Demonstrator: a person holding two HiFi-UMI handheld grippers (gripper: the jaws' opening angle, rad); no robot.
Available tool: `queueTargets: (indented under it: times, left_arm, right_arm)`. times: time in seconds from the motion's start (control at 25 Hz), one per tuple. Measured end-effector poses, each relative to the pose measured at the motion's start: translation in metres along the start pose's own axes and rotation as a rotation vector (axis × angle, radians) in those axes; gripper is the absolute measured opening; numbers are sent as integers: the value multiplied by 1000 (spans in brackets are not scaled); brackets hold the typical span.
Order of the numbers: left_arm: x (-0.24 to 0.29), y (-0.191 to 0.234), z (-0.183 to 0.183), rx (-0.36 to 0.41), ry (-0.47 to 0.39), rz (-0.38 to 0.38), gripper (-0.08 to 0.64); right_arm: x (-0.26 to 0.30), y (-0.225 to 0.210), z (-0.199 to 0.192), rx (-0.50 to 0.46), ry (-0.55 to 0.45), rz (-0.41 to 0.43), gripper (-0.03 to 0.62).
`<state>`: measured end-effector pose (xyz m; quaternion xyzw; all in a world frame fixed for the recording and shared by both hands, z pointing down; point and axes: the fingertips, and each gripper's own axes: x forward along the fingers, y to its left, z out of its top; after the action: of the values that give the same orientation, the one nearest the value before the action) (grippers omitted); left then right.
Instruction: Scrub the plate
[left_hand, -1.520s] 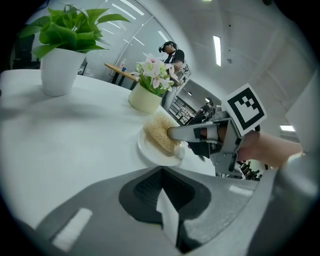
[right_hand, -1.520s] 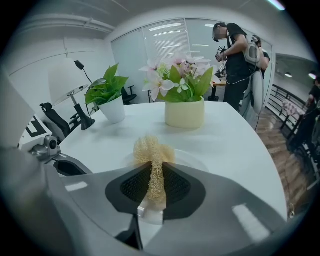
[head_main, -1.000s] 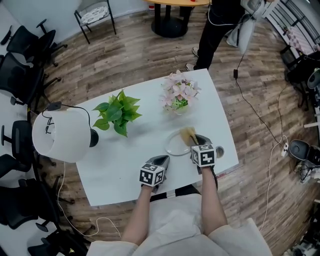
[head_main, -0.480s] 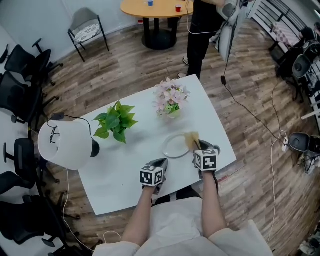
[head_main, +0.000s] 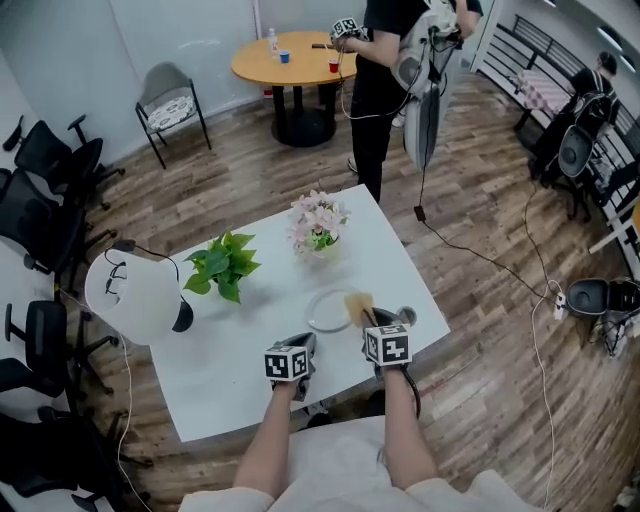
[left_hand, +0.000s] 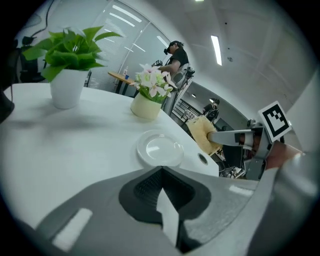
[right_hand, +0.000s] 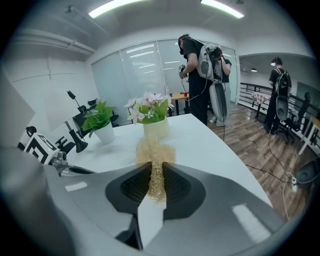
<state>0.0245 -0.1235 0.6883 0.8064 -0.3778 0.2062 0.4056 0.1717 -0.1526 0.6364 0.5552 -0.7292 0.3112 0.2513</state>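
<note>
A small white plate (head_main: 326, 310) (left_hand: 161, 148) lies on the white table (head_main: 230, 350) near its front right. My right gripper (head_main: 368, 320) (right_hand: 152, 167) is shut on a yellow fibrous scrubber (head_main: 357, 304) (right_hand: 155, 152) (left_hand: 204, 134), which hangs over the plate's right edge. Whether it touches the plate I cannot tell. My left gripper (head_main: 303, 346) (left_hand: 161, 171) is shut with nothing in it, low over the table just in front of and left of the plate.
A green potted plant (head_main: 222, 265), a vase of pink flowers (head_main: 317, 226) and a white lamp (head_main: 135, 298) stand on the table behind the plate. A cable hole (head_main: 407, 316) sits right of the plate. A person (head_main: 385, 70) stands beyond the far edge.
The head view has tilted up, so the table sits lower and more of the room shows. Both grippers keep much the same places by the plate.
</note>
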Motion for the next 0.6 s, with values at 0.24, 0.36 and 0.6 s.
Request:
queueTargets:
  times: [0.24,0.36,0.6]
  left_arm:
    - [-24,-48,33,40,-101,93,1]
    - [-33,-74,48,33,-163,147,1]
    - [-49,-116,40,-55,-283,246,1]
  right_arm:
    - [-18,14,7,-64,-31,126,86]
    - [-34,10,11,-114,-45,182,86]
    - [-59,-10,10,-160,-61,255,86]
